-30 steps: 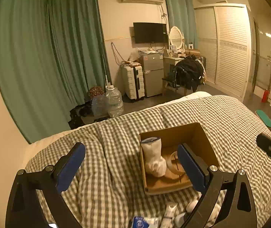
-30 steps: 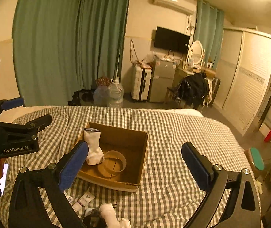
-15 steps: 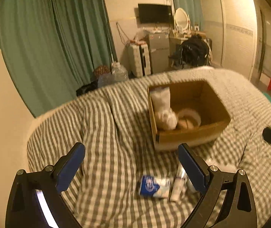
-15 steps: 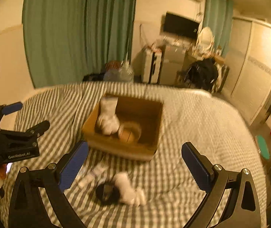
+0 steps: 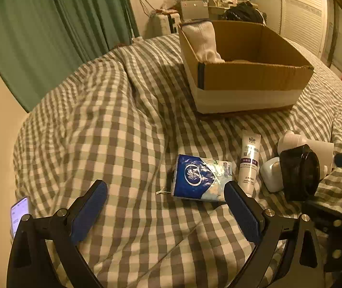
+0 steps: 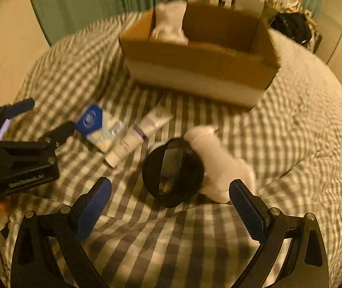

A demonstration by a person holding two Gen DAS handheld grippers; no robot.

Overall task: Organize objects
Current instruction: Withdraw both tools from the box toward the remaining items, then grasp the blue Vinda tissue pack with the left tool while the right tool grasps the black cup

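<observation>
A cardboard box [image 5: 255, 76] [image 6: 195, 72] stands on the checked bed with a white sock [image 5: 204, 40] [image 6: 171, 21] leaning in its left corner. In front of it lie a blue tissue pack [image 5: 199, 177] [image 6: 99, 124], a white tube [image 5: 249, 160] [image 6: 137, 136], a black round holder [image 5: 299, 175] [image 6: 173, 172] and a white sock [image 6: 219, 165]. My left gripper [image 5: 166, 213] is open and empty, just short of the tissue pack. My right gripper [image 6: 171, 208] is open and empty, just short of the black holder.
A phone [image 5: 18, 213] lies lit at the bed's left edge. A small white object [image 5: 271, 172] sits beside the black holder. Green curtains [image 5: 51, 28] hang behind the bed. Furniture stands along the far wall.
Both grippers have dropped down and tilted toward the bed. The loose items in front of the box now fill the view; the box sits farther up in the frames.
</observation>
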